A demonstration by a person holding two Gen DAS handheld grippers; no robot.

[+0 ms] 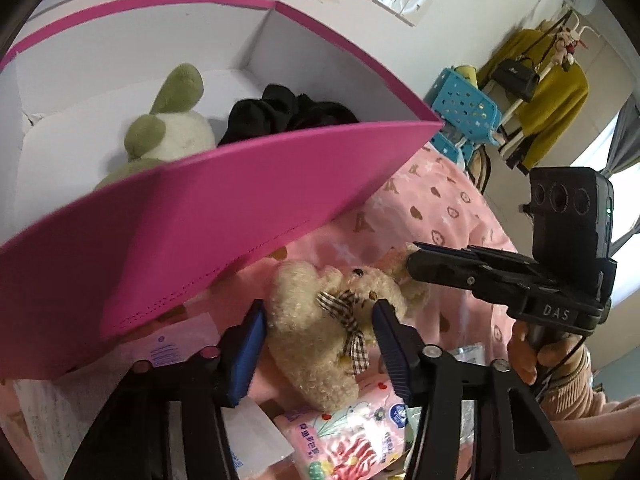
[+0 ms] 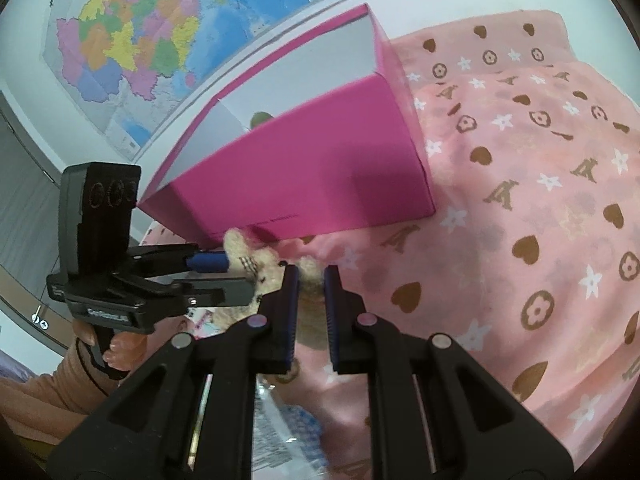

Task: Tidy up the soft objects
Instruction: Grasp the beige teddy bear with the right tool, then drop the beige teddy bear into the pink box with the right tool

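Observation:
A cream teddy bear [image 1: 320, 328] with a checked bow lies on the pink bedspread in front of the pink box [image 1: 224, 200]. My left gripper [image 1: 320, 320] is open, its blue pads on either side of the bear's body. My right gripper [image 2: 311, 280] is shut on the bear's ear [image 2: 310, 276]; it shows from the side in the left wrist view [image 1: 412, 260]. The left gripper shows in the right wrist view [image 2: 236, 276]. Inside the box lie a green-and-white plush [image 1: 168, 128] and a black cloth [image 1: 288, 114].
The pink patterned bedspread [image 2: 520, 200] covers the bed. Plastic packets [image 1: 352, 432] lie near the left gripper. A blue plastic stool [image 1: 464, 108] and a rack with a yellow garment [image 1: 552, 92] stand beyond the bed. A map [image 2: 160, 40] hangs on the wall.

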